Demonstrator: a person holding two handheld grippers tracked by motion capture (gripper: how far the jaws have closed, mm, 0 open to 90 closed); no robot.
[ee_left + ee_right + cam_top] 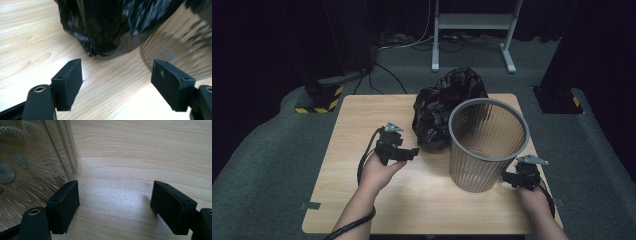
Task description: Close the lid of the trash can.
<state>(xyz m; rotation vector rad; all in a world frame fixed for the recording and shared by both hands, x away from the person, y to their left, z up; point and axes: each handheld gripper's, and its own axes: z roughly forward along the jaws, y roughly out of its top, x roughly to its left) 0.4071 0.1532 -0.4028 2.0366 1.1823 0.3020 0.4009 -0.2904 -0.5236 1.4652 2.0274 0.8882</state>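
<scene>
From the high view I see my left tongs (411, 153) low over the wooden tabletop (362, 120), aimed at the crumpled black bin bag (443, 107) that lies on the tabletop just behind and left of the grey ribbed wastebasket (486, 145); the basket stands upright near the right edge, and the bag touches or nearly touches its wall, I cannot tell which. My right tongs (510, 179) sit low beside the basket's base on its right side. In the left gripper view my left tongs (117, 86) stand wide apart with nothing between the pads, only bare wood; the bin bag (105, 27) hangs just ahead of them, its lowest fold meeting the tabletop, and the wastebasket (180, 47) curves in at the right, blurred. In the right gripper view my right tongs (115, 206) are also spread open and empty, with the left pad just beside the wastebasket (32, 167), though I cannot say whether it touches. My worry from here: the bag film is thin and slippery, so if I close on a loose outer fold I may pinch a single layer and the rest will slide out or tear. If I push in too far with the left, I could shove the bag against the basket and tip it, since the right tongs are not holding the wall
</scene>
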